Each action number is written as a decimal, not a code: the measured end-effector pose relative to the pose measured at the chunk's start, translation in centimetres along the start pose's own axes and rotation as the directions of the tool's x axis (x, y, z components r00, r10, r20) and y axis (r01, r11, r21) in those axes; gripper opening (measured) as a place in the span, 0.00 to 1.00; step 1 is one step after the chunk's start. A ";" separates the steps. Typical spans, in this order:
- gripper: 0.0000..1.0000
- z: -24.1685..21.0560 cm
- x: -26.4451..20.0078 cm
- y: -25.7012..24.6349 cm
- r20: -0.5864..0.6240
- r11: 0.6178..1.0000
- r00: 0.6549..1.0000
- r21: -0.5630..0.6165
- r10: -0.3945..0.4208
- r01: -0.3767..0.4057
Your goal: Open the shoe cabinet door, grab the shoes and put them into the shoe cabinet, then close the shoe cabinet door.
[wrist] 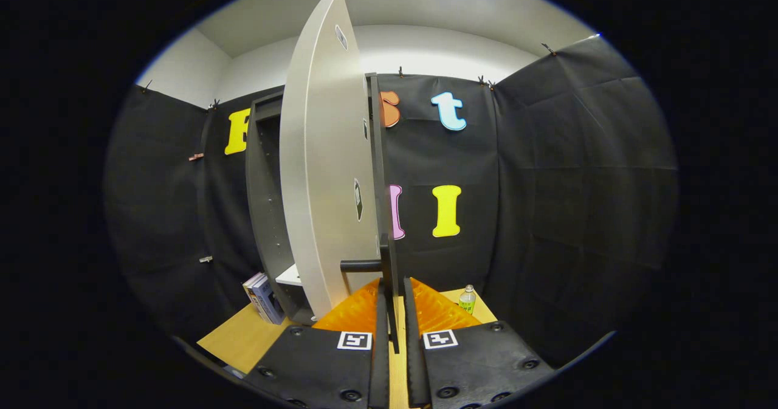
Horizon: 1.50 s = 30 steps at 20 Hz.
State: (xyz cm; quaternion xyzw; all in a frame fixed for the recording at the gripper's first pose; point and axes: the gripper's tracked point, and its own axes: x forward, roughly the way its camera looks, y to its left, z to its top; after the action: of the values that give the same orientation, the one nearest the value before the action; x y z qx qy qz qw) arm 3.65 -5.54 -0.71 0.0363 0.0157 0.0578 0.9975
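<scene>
Gripper (392, 293) fingers clamp open cabinet door's (325, 172) handle (385, 263).

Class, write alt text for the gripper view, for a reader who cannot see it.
The tool is closed on the dark handle at the edge of the pale cabinet door, which stands swung open from the dark shoe cabinet. On the wooden table stand books beside the cabinet and a small bottle.

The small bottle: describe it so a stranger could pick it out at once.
Start at the tall grey shoe cabinet with its pale door swung open, its dark edge between the nearly closed tongs. Look right across the light wooden table, beyond the tongs: the small clear plastic bottle stands upright. Its green label sets it apart from the boxed books left of the cabinet.
</scene>
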 end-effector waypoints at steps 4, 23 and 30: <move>0.25 -0.5 -2.6 -1.0 -0.010 0.998 0.998 0.025 -0.061 0.061; 0.97 -28.6 -3.3 17.0 -0.445 0.991 0.886 0.041 0.131 -0.126; 0.98 -41.5 0.8 21.0 -0.595 0.985 0.785 0.097 0.172 -0.142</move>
State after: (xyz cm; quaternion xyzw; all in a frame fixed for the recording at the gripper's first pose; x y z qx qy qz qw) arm 0.62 18.29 -40.57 0.0409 0.3292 0.1487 0.9316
